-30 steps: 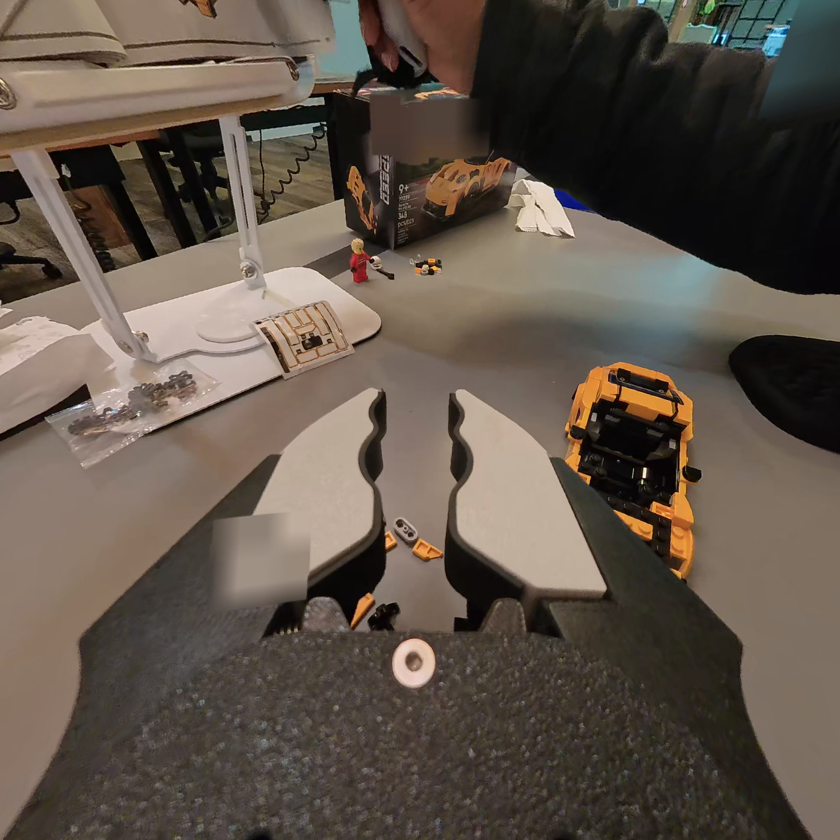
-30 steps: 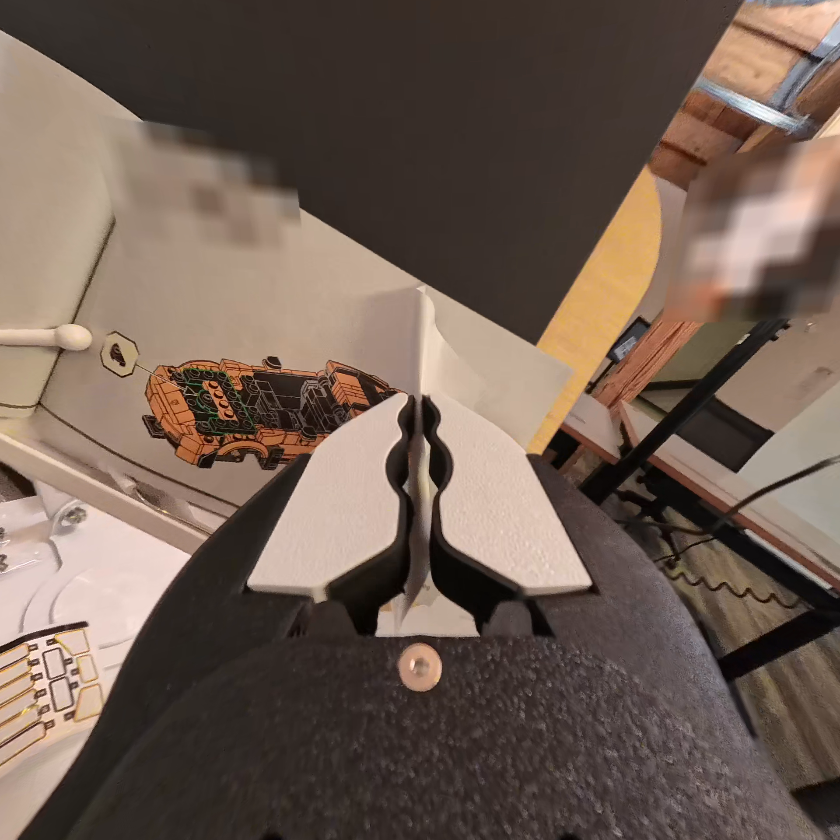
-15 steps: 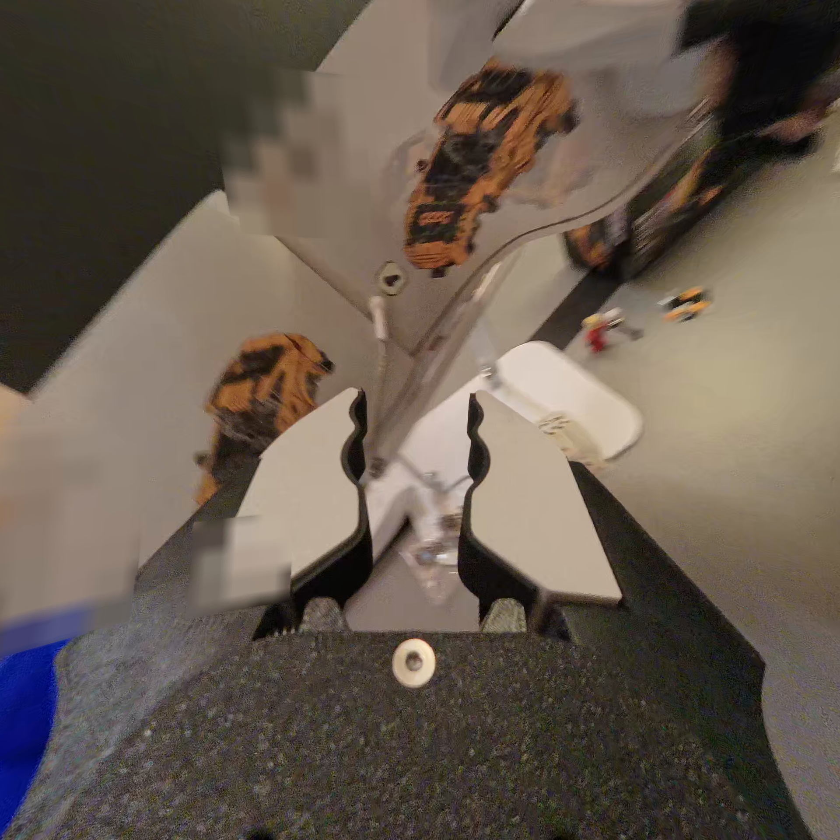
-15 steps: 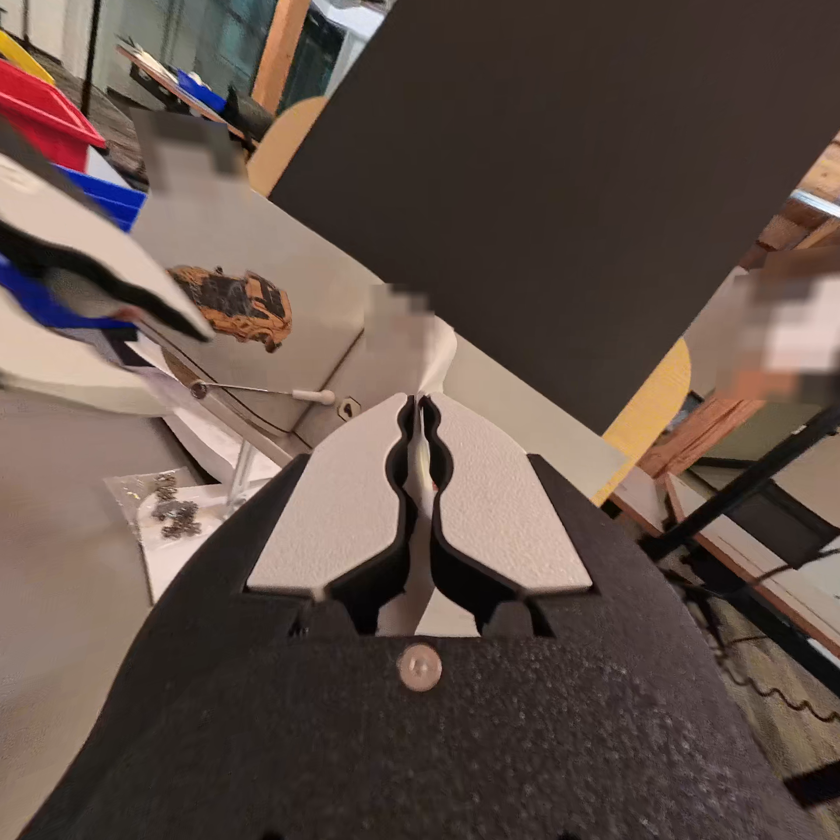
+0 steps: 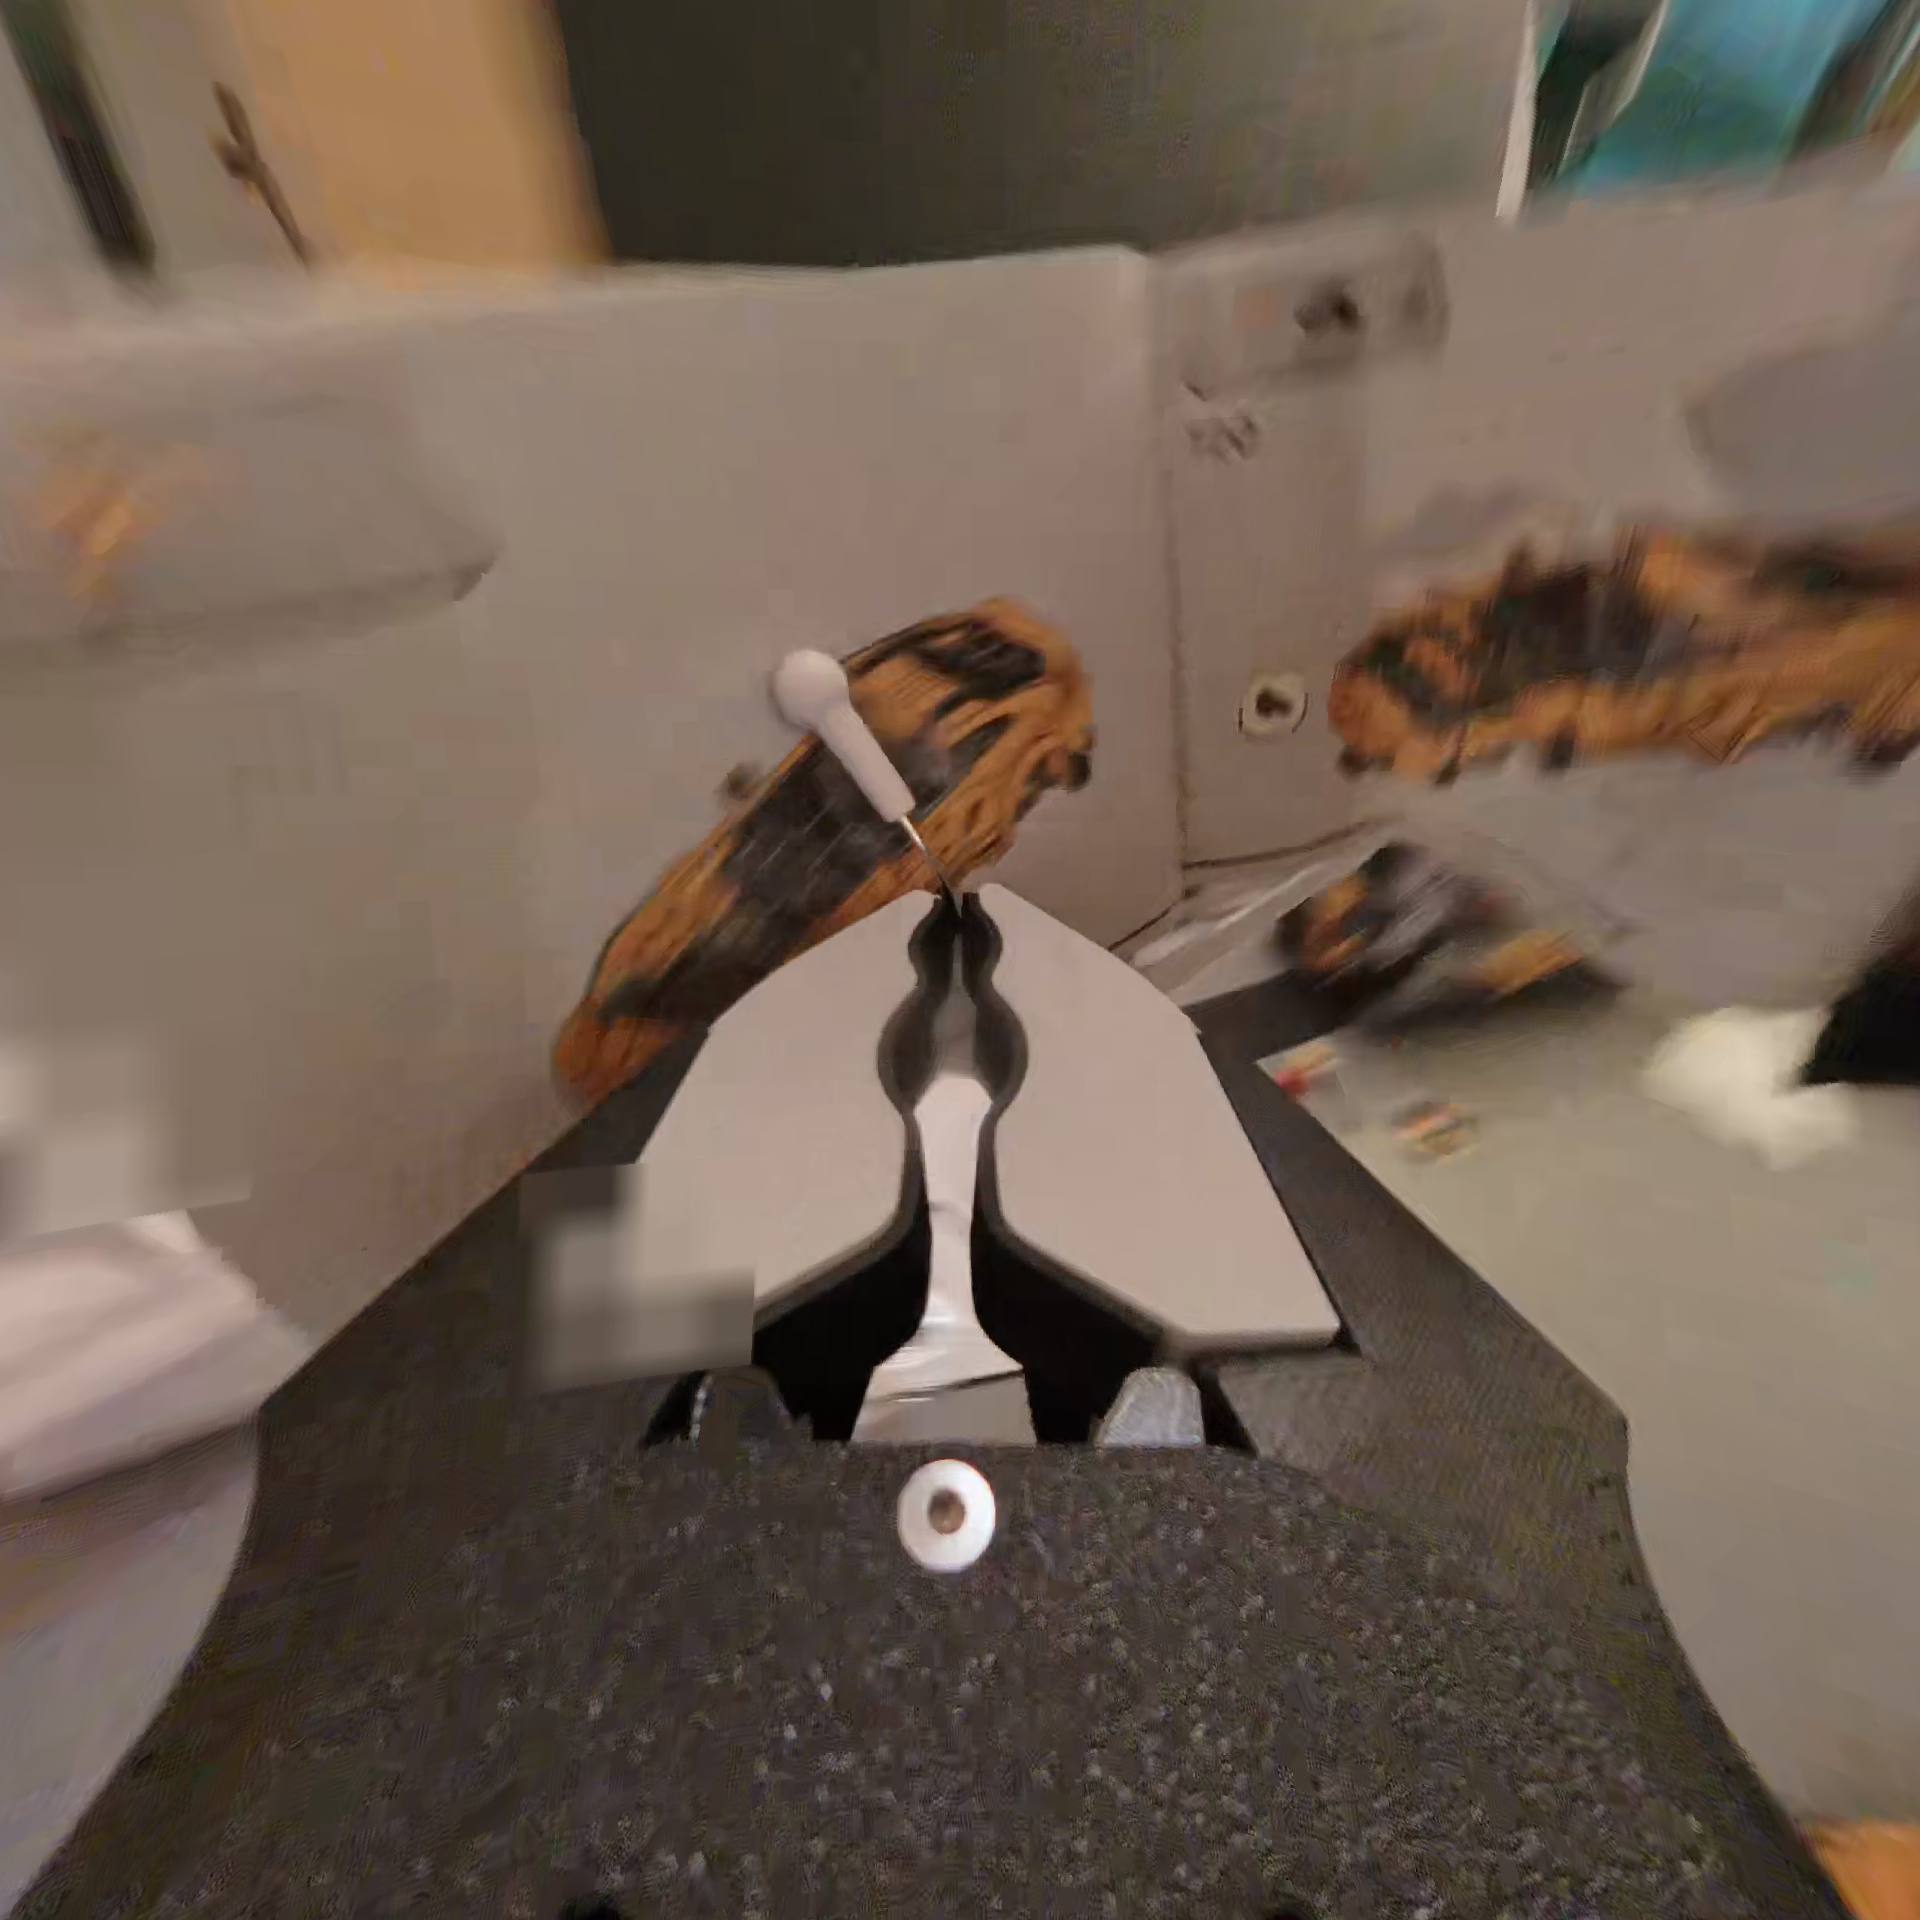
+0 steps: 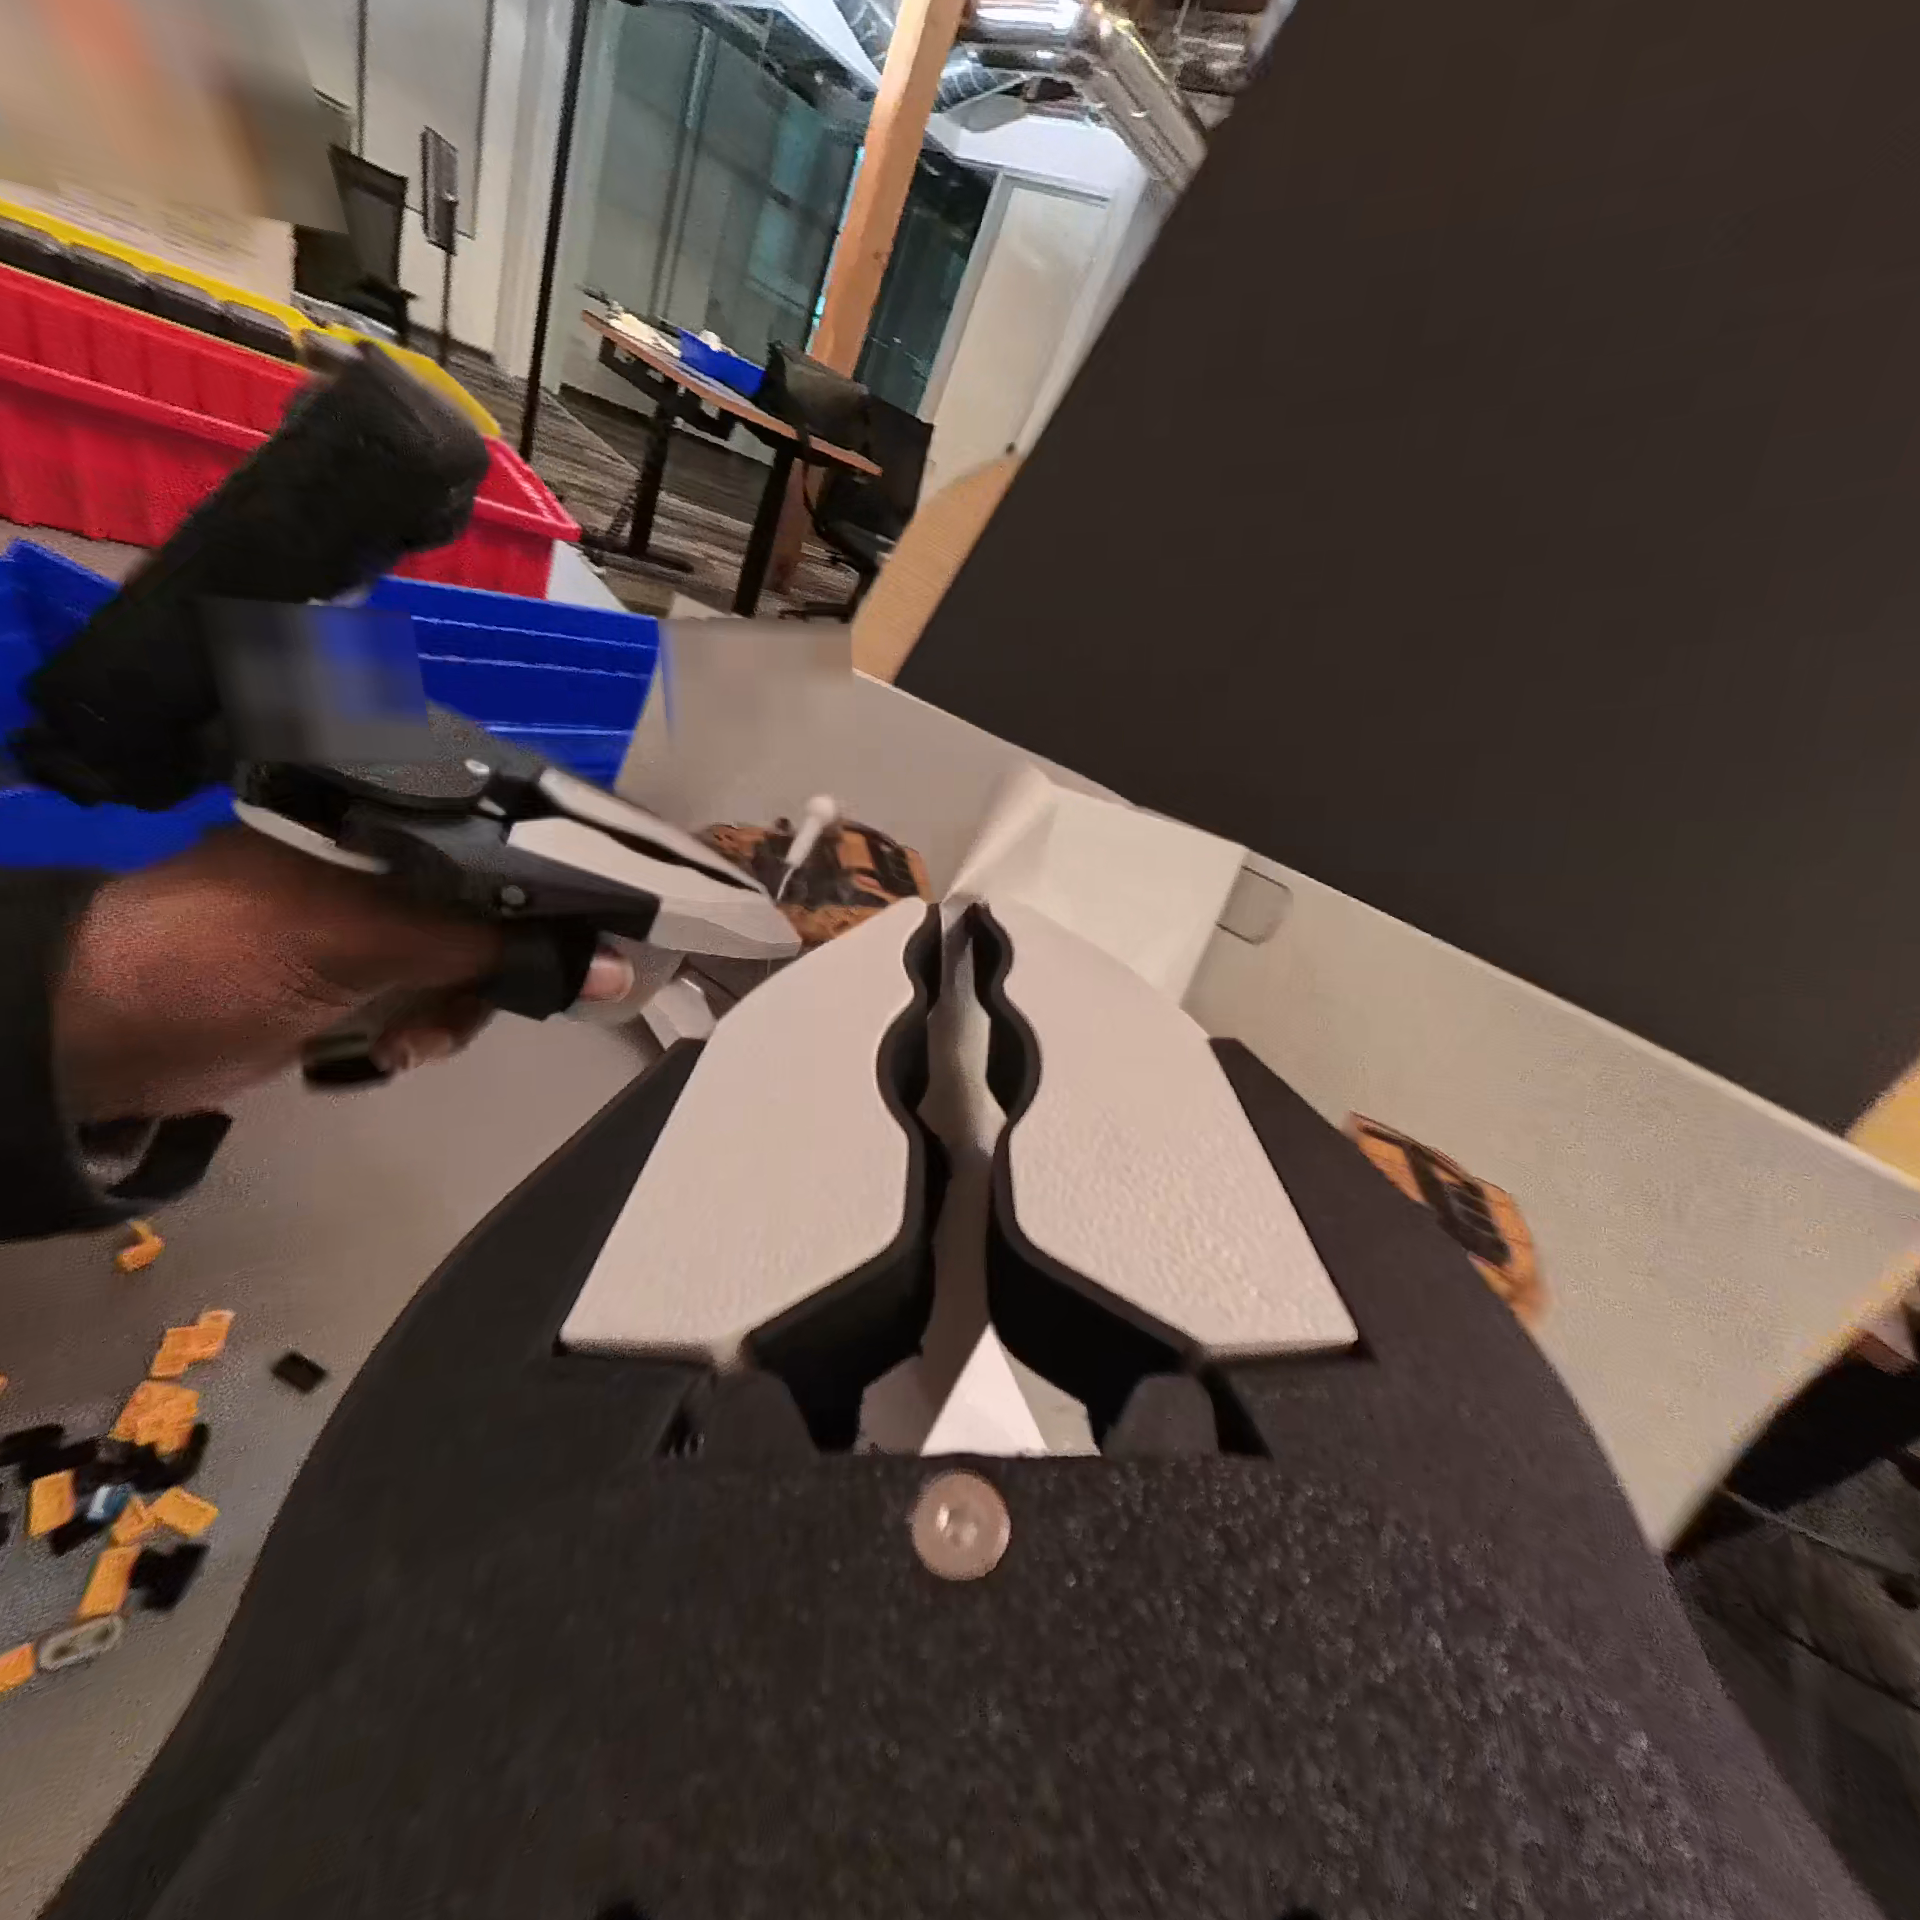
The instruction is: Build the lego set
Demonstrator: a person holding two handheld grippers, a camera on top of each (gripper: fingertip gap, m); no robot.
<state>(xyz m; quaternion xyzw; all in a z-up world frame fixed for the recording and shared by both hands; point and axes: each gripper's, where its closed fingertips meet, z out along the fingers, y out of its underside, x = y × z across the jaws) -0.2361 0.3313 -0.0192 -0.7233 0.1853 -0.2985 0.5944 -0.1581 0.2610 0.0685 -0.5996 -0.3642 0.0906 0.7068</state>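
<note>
At frame centre, the right gripper [image 6: 954, 912] pinches a manual page [image 6: 1091, 862] while the left gripper [image 5: 958, 902] clamps the stand's page-holder pin [image 5: 847, 743], likely mid page-turn; next, re-pin the page.

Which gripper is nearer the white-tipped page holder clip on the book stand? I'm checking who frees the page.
Left. The left gripper has its shut fingertips at the wire base of the page holder clip. The right gripper pinches a booklet page off to the clip's right.
</note>
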